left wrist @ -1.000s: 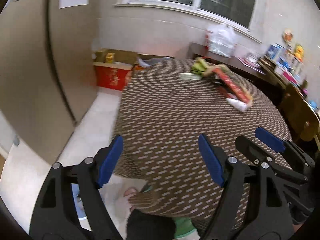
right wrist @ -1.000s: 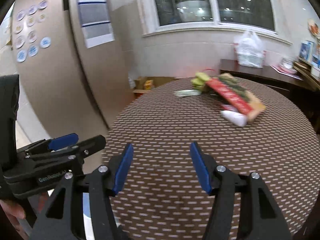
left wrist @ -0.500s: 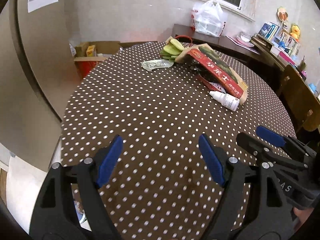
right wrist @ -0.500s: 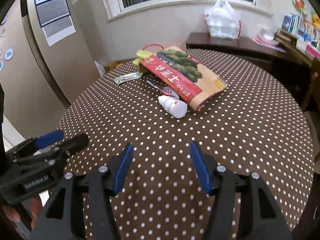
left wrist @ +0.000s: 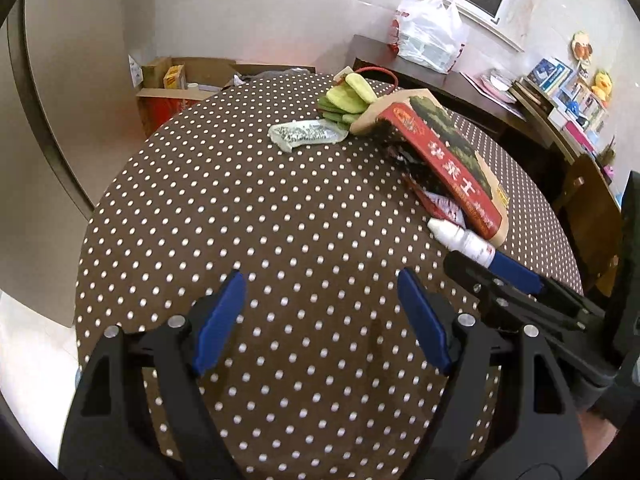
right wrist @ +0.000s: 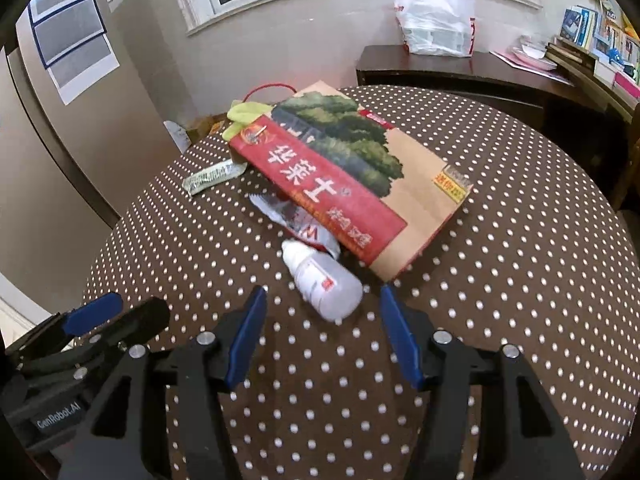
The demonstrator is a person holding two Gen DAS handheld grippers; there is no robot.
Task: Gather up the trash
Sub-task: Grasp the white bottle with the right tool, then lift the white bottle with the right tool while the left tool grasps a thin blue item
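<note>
While the small white bottle [right wrist: 322, 283] lies on its side on the polka-dot tabletop [right wrist: 500, 280], its rounded base sits just ahead of the right gripper [right wrist: 323, 332], roughly centred between the spread blue fingers [right wrist: 245, 336], which touch nothing. Its cap end points toward a crumpled red-and-white wrapper [right wrist: 298, 222] tucked under the edge of a flat paper bag [right wrist: 360, 184] printed with red lettering and green trees. Farther off lie a clear plastic wrapper [left wrist: 306, 135] and green gloves [left wrist: 346, 100]. The left gripper [left wrist: 322, 320] hovers over bare cloth, fingers apart and empty, well left of the bottle.
</note>
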